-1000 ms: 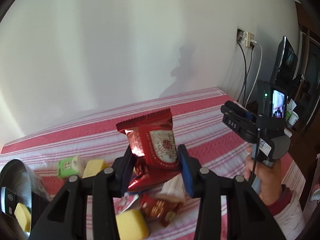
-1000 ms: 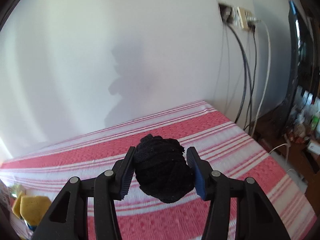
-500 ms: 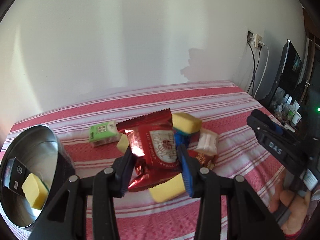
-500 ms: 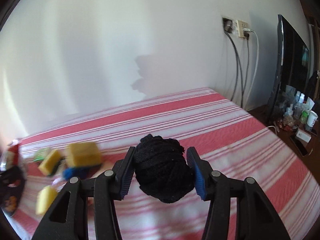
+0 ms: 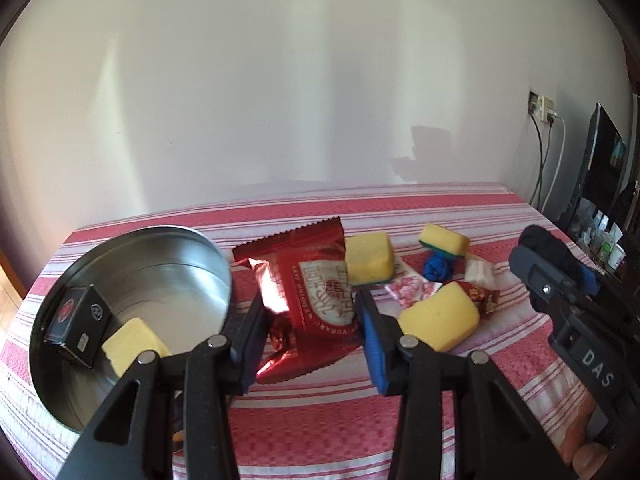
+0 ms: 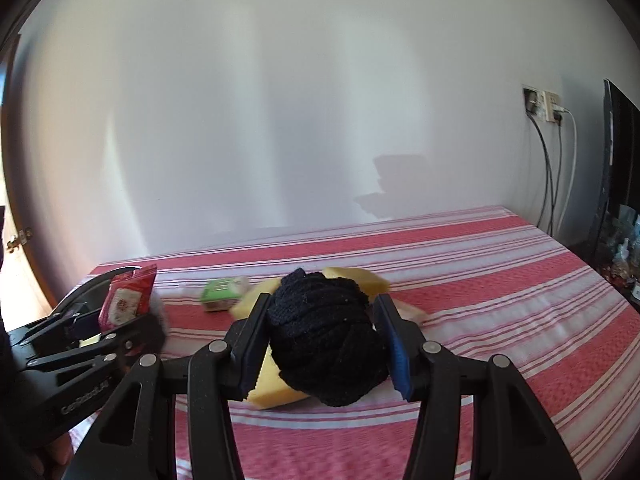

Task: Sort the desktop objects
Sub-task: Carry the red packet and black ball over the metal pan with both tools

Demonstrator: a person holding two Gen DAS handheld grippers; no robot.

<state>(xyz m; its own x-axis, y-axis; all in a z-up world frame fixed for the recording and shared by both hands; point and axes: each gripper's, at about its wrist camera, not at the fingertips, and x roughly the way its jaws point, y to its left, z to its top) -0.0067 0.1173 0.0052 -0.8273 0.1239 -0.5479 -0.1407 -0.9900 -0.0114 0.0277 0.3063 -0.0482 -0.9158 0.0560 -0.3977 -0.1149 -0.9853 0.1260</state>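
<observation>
Left gripper (image 5: 310, 334) pinches one red foil snack packet (image 5: 316, 280); right gripper (image 6: 322, 342) pinches one black yarn ball (image 6: 326, 340). Round steel tin (image 5: 200, 244) at desk's left edge holds one black box (image 5: 78, 330) and one yellow sponge (image 5: 132, 344); three, perhaps more, loose sponges (image 5: 438, 320) mid-desk.

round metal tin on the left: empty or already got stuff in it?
Not empty. The round metal tin holds a black box leaning on its wall and a yellow sponge block beside it.

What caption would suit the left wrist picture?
Left tool holds a red snack packet beside a metal bowl on a striped cloth.
</observation>
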